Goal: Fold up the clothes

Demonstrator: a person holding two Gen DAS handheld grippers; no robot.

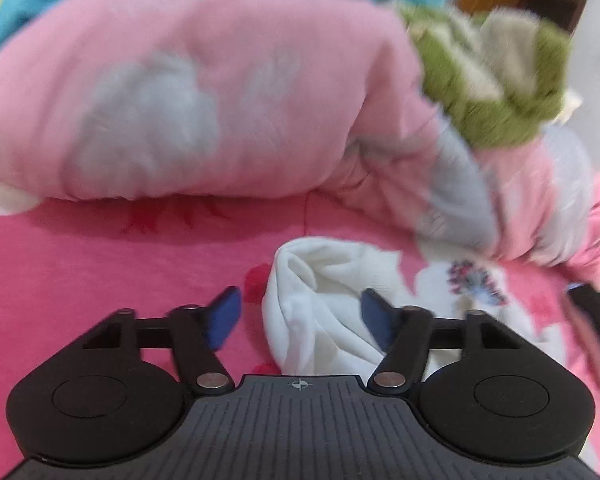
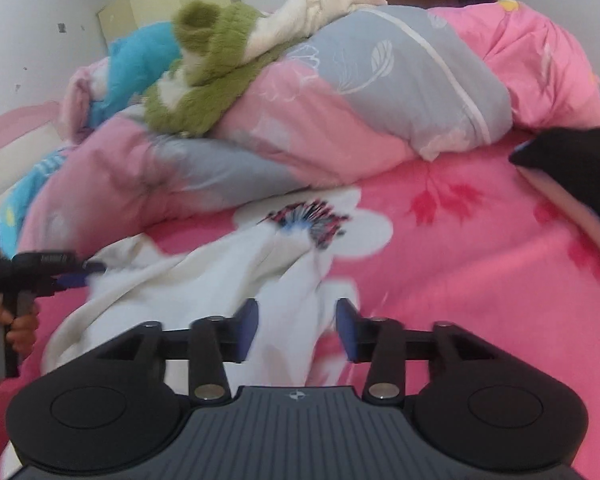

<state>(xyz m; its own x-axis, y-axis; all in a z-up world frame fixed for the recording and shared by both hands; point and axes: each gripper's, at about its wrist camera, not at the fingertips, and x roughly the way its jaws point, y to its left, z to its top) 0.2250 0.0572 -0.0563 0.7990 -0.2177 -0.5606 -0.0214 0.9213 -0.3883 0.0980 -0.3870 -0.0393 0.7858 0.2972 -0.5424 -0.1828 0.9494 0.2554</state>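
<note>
A white garment (image 1: 320,304) lies crumpled on the pink flowered bedsheet (image 1: 100,272). In the left wrist view my left gripper (image 1: 300,320) is open, its blue pads either side of the garment's bunched end. In the right wrist view the white garment (image 2: 204,276) stretches from the left toward me. My right gripper (image 2: 298,330) is open with a fold of the garment between its pads. The left gripper (image 2: 76,276) also shows at the far left of that view, at the garment's edge.
A rolled pink and grey quilt (image 2: 320,120) lies across the bed behind the garment. A green and cream fleece (image 2: 212,76) and a blue blanket (image 2: 140,60) rest on it. A black item (image 2: 572,160) lies at the right on the pink sheet (image 2: 480,260).
</note>
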